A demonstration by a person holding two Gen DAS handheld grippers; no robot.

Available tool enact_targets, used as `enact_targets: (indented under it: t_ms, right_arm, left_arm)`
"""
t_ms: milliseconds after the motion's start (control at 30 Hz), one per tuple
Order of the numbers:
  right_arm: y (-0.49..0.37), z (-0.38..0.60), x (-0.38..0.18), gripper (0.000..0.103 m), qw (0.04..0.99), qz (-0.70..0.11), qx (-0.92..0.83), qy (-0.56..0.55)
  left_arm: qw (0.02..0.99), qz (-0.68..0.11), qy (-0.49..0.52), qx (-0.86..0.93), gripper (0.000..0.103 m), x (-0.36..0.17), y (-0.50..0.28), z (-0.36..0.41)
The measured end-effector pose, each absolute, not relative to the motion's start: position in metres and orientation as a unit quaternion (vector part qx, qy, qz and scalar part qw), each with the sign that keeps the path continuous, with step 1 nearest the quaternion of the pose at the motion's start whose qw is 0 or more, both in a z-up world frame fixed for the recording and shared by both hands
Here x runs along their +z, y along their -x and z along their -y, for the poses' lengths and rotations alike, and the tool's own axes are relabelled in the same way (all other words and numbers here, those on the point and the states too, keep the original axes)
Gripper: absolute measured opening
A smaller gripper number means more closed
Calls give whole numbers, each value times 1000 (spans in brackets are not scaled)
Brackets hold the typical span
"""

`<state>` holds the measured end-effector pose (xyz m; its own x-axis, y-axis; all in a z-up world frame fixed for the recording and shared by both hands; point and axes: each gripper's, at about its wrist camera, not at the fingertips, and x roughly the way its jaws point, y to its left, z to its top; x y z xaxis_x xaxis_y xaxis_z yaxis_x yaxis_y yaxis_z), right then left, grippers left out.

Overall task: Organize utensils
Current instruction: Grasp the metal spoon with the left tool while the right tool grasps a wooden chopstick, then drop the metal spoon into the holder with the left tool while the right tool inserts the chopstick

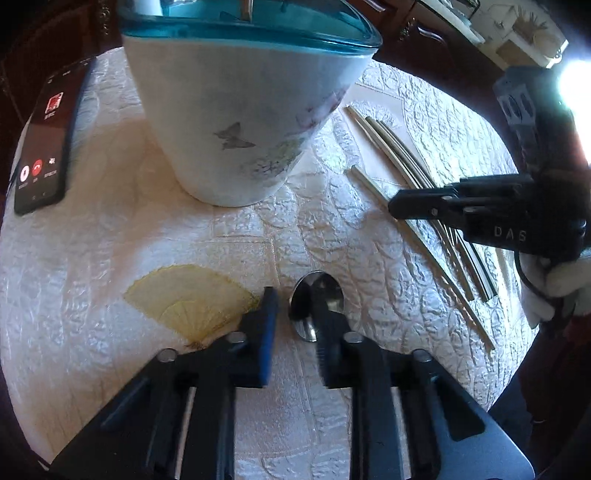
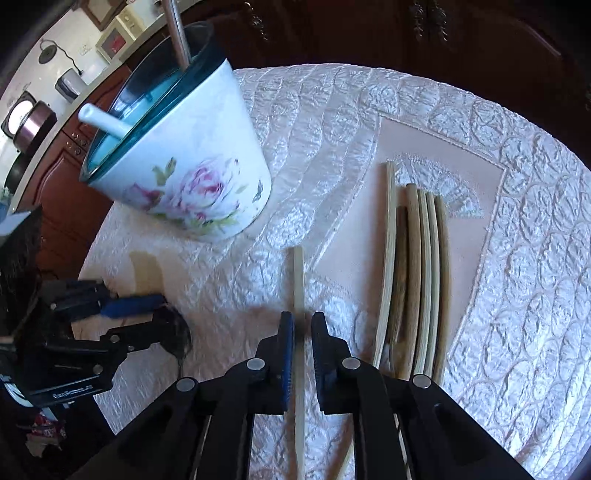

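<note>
A white floral cup point(image 1: 236, 110) with a blue rim stands on the white quilted cloth; it also shows in the right wrist view point(image 2: 184, 162), holding a white handle point(image 2: 105, 120) and a metal rod point(image 2: 177, 33). My left gripper point(image 1: 295, 306) is open around a metal spoon's bowl point(image 1: 316, 295), which lies on the cloth by the right finger. My right gripper point(image 2: 302, 332) is open with its jaws on either side of a single chopstick point(image 2: 298, 280) lying on the cloth. It also appears in the left wrist view point(image 1: 399, 205). Several chopsticks point(image 2: 417, 280) lie in a bundle to the right.
A phone point(image 1: 44, 144) with a lit screen lies at the table's left edge. A yellow embroidered fan patch point(image 1: 188, 295) is on the cloth. Dark wooden cabinets point(image 2: 406, 33) stand behind the round table. My left gripper shows at the left in the right wrist view point(image 2: 147, 314).
</note>
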<state>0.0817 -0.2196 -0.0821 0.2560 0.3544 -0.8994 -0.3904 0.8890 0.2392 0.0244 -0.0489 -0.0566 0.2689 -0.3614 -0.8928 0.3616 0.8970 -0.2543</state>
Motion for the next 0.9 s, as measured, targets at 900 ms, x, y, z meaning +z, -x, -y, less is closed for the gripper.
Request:
enact_targets:
  t_ms: [900]
  right_arm:
    - [-78,213,37,5,869,-427,243,-50]
  left_arm:
    - [852,-489,32,-183,1,-4,0,-7]
